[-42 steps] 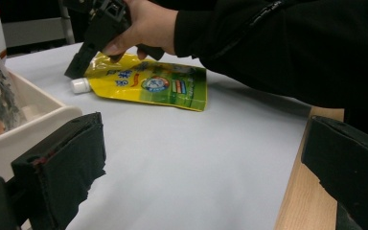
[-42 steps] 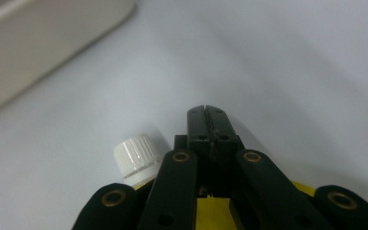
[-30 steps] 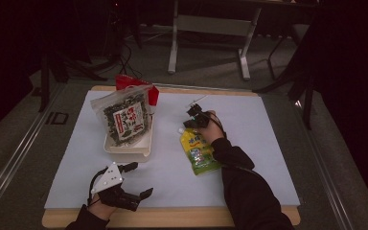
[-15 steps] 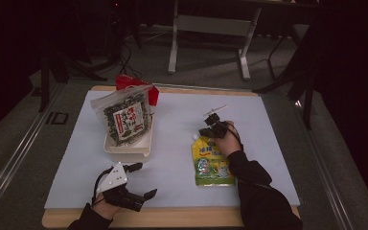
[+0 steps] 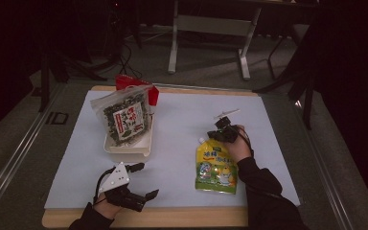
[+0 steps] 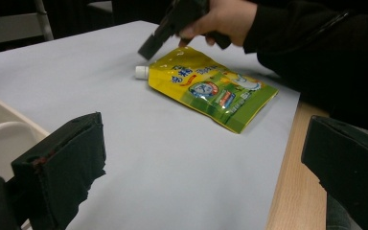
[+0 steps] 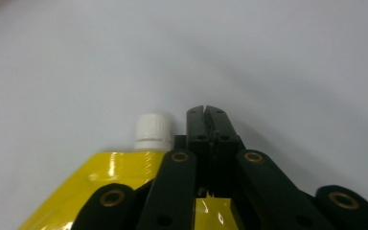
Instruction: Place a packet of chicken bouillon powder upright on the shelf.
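A yellow spouted drink pouch (image 5: 215,165) with a white cap (image 7: 152,131) lies flat on the white mat at the right. My right gripper (image 5: 222,135) is at the pouch's top edge, jaws shut together right beside the cap, pinching that edge. In the left gripper view the pouch (image 6: 211,88) lies ahead with the right hand (image 6: 227,19) over its spout end. My left gripper (image 5: 146,179) rests near the table's front edge at the left, jaws wide open with nothing between them (image 6: 206,167).
A clear bag of dark seaweed snacks (image 5: 124,117) leans in a white tray (image 5: 127,148) at the back left, with a red package (image 5: 124,82) behind it. The wooden table edge (image 5: 172,215) runs along the front. Metal stand legs rise beyond the table.
My right gripper has pulled the yellow pouch toward the front and right of the mat. The left gripper has stayed near the front edge, open.
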Motion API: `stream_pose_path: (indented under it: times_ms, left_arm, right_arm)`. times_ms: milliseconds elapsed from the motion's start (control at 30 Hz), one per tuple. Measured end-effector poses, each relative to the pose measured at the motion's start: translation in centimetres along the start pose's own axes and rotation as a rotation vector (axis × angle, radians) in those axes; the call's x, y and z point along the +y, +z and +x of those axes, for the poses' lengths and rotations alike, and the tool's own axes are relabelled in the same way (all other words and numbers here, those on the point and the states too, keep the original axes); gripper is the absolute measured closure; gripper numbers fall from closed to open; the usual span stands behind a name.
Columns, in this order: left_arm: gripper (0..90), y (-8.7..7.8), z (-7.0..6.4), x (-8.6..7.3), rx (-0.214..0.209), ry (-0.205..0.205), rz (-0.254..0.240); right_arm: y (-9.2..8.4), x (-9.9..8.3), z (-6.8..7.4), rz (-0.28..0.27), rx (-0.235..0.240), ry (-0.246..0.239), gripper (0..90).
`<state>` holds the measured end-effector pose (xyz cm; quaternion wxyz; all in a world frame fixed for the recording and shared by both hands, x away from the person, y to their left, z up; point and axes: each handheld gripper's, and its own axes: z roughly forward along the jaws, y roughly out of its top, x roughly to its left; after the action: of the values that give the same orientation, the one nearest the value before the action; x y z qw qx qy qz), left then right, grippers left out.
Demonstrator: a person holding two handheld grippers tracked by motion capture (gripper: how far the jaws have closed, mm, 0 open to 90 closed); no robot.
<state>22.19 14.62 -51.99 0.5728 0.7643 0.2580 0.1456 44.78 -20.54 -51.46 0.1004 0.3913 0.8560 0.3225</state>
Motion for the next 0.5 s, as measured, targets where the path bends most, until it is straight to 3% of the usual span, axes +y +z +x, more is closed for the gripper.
stream_pose_path:
  times_ms: [133, 300, 467, 500]
  left_arm:
    - [2.4, 0.0, 0.0, 0.0, -0.003, 0.000, 0.004]
    - [2.5, 0.0, -0.1, 0.0, -0.005, 0.004, 0.006]
    - [2.5, 0.1, -0.2, 0.0, -0.006, 0.005, 0.010]
    - [2.4, 0.1, -0.2, 0.0, -0.008, 0.003, 0.012]
  right_arm:
    - [-2.9, -0.3, 0.2, -0.051, 0.005, -0.028, 80.0]
    - [-6.1, -1.2, 0.1, -0.069, -0.015, -0.069, 70.1]
    - [-7.8, -2.4, -0.6, -0.069, -0.020, -0.075, 60.5]
    - [-8.2, -3.1, -1.0, -0.072, -0.019, -0.089, 55.2]
